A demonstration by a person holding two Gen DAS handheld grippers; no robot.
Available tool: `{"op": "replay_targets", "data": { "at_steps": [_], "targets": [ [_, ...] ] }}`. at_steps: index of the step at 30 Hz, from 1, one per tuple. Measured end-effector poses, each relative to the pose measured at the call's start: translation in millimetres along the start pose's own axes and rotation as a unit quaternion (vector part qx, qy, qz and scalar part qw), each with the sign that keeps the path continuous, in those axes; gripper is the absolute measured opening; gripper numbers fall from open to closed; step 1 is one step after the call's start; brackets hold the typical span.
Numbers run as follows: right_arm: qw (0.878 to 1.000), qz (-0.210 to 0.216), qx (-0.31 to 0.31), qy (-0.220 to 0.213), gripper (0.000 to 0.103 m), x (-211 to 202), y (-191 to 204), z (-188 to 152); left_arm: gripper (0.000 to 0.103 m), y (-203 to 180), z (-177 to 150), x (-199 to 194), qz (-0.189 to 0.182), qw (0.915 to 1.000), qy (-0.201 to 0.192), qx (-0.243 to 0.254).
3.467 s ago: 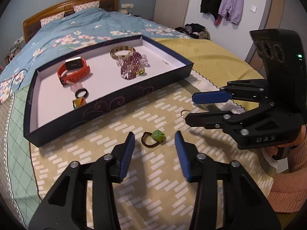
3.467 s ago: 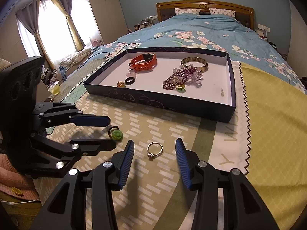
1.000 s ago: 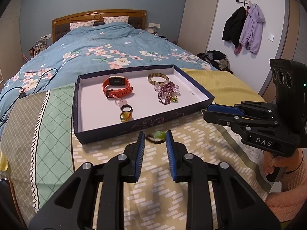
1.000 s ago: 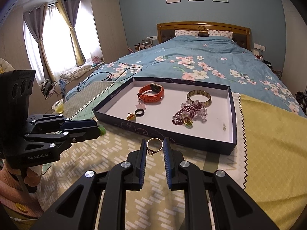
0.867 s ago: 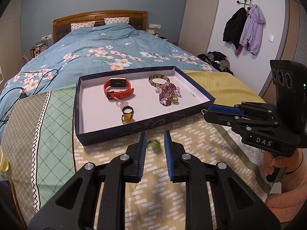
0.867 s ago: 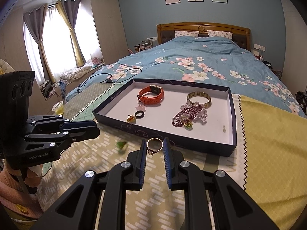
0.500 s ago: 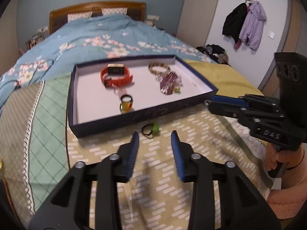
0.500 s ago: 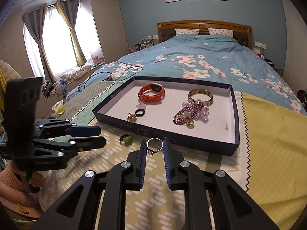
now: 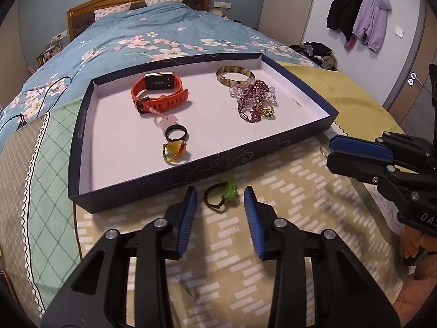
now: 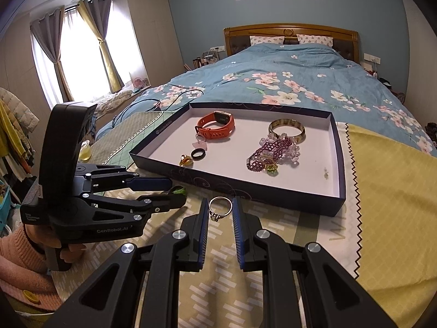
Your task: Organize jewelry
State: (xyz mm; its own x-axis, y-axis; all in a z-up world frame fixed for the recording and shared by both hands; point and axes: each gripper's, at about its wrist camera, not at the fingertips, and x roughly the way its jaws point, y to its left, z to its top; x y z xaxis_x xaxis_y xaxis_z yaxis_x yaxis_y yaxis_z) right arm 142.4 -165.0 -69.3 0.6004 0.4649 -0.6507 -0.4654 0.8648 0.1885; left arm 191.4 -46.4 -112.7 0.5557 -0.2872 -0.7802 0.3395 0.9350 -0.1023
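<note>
While the tray (image 9: pixel 297 134) on the bed holds a watch (image 9: pixel 158 93), bangle (image 9: pixel 235 74), beaded bracelets (image 9: pixel 255 101) and two rings, the right tool (image 10: pixel 220 209) grips a silver ring (image 10: pixel 220 208); the left tool (image 9: pixel 220 201), jaws just narrowing, straddles a green-charm ring (image 9: pixel 222 195) ungripped, just outside the tray's near wall.

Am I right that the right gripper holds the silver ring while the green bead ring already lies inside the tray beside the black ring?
Not quite. The right gripper does hold the silver ring, but the green bead ring lies on the bedspread outside the tray, between the left gripper's open fingers, as the left wrist view shows.
</note>
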Motion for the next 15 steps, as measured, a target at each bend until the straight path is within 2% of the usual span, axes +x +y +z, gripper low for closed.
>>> {"op": "replay_targets", "data": {
  "at_steps": [8,15],
  "targets": [
    [1.0,0.002,0.002,-0.003,0.015,0.1,-0.6,0.2,0.023,-0.4,-1.8,-3.1,-0.006,1.0,-0.003,-0.006],
    [1.0,0.001,0.003,-0.014,0.015,-4.5,-1.6,3.0,0.023,0.6,-8.9,-25.3,-0.021,0.9993,-0.027,-0.015]
  ]
}}
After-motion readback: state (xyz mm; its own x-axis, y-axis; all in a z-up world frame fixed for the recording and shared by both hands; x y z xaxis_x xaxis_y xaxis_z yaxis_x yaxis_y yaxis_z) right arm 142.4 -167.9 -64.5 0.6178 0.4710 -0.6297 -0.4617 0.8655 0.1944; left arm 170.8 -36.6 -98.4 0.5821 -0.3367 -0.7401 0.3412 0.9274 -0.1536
